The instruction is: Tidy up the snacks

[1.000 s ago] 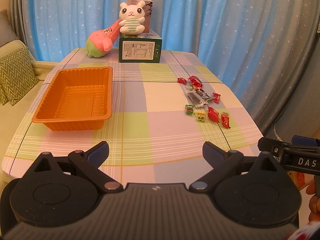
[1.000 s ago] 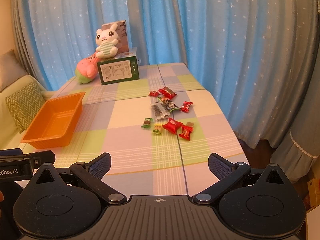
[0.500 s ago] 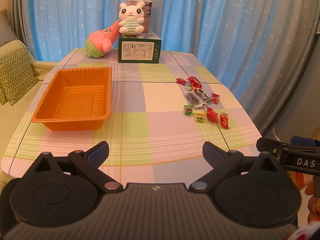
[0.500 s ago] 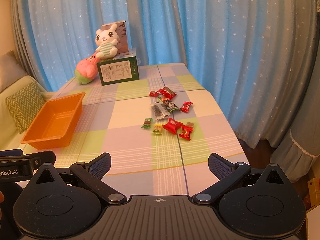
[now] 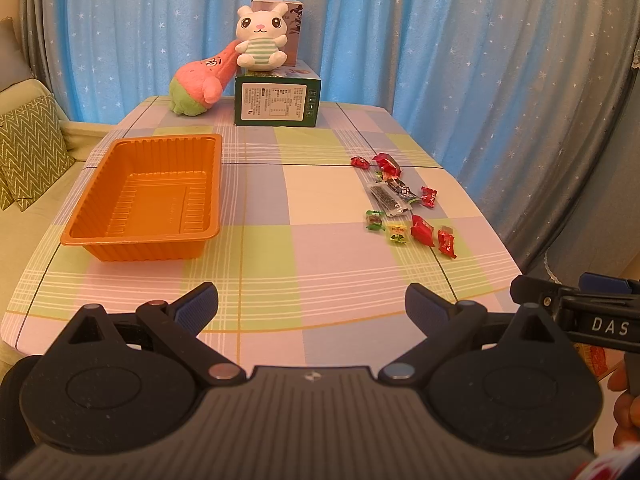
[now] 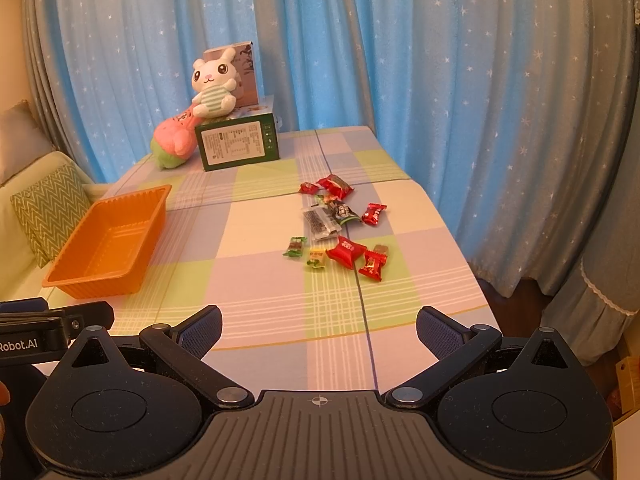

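Checked surface (image 5: 328, 264): orange tray (image 5: 148, 200) left, empty; wrapped snacks (image 6: 340, 228) scattered right. Left gripper (image 5: 312, 304) and right gripper (image 6: 318, 328): fingers wide apart, holding nothing. You should pinch one nearest sweet (image 6: 372, 266) by its middle, singly.

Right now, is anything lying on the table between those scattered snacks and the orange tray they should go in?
Nothing visible. Bare tablecloth separates the snacks from the orange tray. The green box and plush toys sit farther back.
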### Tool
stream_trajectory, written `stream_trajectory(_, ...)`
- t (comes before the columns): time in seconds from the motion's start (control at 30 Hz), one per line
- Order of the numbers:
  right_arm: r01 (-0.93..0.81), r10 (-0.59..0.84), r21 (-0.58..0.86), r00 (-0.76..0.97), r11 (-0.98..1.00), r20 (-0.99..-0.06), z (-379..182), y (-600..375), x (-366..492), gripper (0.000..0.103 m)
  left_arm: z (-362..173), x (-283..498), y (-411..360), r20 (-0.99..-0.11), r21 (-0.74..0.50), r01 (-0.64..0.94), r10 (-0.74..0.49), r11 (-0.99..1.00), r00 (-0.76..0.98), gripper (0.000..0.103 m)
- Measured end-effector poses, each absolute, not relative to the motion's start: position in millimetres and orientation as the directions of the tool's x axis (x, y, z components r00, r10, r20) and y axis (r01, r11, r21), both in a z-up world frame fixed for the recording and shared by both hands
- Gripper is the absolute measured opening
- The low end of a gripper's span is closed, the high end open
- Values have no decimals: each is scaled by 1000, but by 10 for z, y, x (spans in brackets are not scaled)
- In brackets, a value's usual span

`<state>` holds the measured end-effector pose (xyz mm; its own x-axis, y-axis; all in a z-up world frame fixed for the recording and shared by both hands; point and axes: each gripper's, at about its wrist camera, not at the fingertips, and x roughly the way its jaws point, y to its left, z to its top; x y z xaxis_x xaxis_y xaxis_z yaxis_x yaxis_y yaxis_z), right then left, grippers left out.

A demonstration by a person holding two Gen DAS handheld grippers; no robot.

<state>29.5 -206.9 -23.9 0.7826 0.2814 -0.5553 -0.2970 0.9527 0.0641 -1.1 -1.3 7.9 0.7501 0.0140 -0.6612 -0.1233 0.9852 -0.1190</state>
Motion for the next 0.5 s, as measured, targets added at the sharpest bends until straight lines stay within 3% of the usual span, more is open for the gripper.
stream_trajectory(0.5,-297,282,65,783,953,-555,-244,-2072,293,103,81,-13,-17,-661,-122,-122,12,985,750,99)
